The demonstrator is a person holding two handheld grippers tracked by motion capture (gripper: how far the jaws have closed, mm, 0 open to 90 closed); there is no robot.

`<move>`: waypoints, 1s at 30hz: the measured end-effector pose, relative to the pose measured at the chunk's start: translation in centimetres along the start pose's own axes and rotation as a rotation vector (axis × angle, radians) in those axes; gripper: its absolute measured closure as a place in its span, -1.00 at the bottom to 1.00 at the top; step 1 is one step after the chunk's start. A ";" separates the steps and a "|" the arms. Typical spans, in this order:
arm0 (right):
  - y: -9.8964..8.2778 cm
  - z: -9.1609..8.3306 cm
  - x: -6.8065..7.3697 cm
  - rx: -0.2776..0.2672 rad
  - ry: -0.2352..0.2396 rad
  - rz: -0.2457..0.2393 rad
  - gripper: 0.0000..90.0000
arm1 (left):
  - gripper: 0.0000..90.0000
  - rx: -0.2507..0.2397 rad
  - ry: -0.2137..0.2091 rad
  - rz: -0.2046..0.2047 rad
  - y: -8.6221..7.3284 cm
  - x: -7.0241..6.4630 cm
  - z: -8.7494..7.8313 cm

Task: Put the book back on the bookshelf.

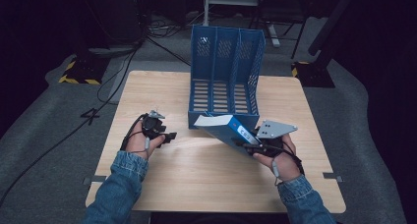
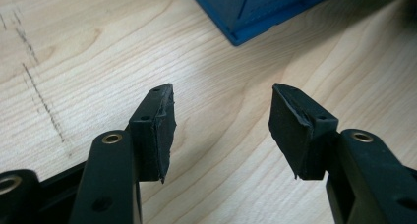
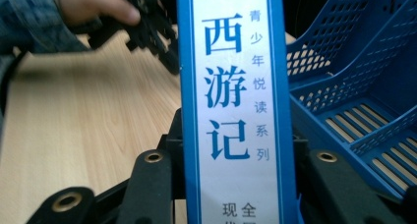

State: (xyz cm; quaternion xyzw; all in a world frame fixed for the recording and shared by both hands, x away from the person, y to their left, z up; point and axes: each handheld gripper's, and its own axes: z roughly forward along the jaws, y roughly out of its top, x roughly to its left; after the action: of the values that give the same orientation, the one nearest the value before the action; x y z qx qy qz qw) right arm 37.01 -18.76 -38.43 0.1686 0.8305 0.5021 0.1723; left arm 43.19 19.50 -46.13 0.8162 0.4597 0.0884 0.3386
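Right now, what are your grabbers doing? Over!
Left gripper open, empty, over the table. Right gripper shut on the book, tilted before the rack. Rack slots empty, nothing in the way.

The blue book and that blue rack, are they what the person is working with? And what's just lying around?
Part of the job:
- blue book, clamped in the right gripper
- blue file rack, slots empty
- left gripper, jaws open over the table

Just lying about:
- cables on the floor
- chair base behind
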 end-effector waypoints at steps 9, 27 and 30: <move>0.1 -2.5 -1.4 -0.127 0.035 0.115 0.38 | -0.10 0.020 0.051 0.035 -0.8 1.1 1.1; 0.7 -3.9 -2.1 -0.214 0.058 0.209 0.38 | -0.21 0.000 0.115 0.057 -2.2 3.4 1.6; 1.2 -4.1 -2.2 -0.218 0.049 0.200 0.38 | -0.22 -0.018 0.128 0.071 -2.4 3.6 1.8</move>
State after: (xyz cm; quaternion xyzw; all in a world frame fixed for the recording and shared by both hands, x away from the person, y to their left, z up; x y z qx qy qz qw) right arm 37.23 -22.42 -35.37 0.2184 0.7542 0.6079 0.1183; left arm 44.38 22.47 -49.58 0.8215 0.4505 0.1565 0.3126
